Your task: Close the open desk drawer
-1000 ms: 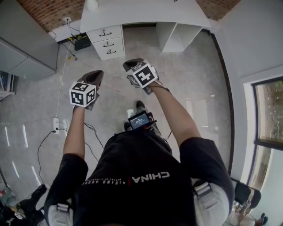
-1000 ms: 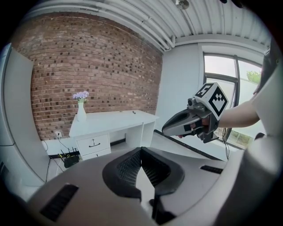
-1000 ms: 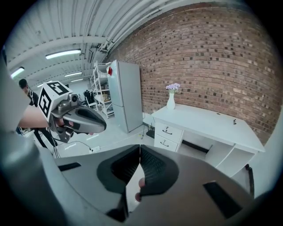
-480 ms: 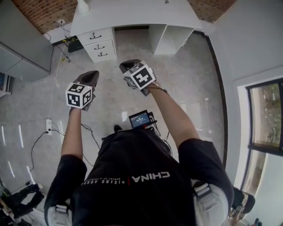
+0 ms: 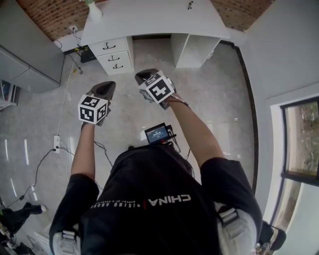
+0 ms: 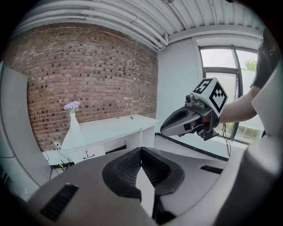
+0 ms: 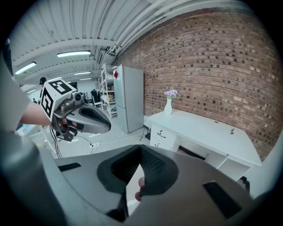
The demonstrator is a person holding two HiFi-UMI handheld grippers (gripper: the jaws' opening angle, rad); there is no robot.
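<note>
Desk drawers [image 5: 113,56] well ahead; left tool [image 5: 103,85], right tool [image 5: 141,75] both closed, empty; shirt [image 5: 159,209] reads "CHINA".

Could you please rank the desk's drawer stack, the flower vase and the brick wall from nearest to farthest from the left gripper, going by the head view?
From the left gripper:
1. The drawer stack, under the left end of the desk, ahead of the gripper.
2. The vase, on the desk's back left corner.
3. The brick wall, behind the desk.
</note>
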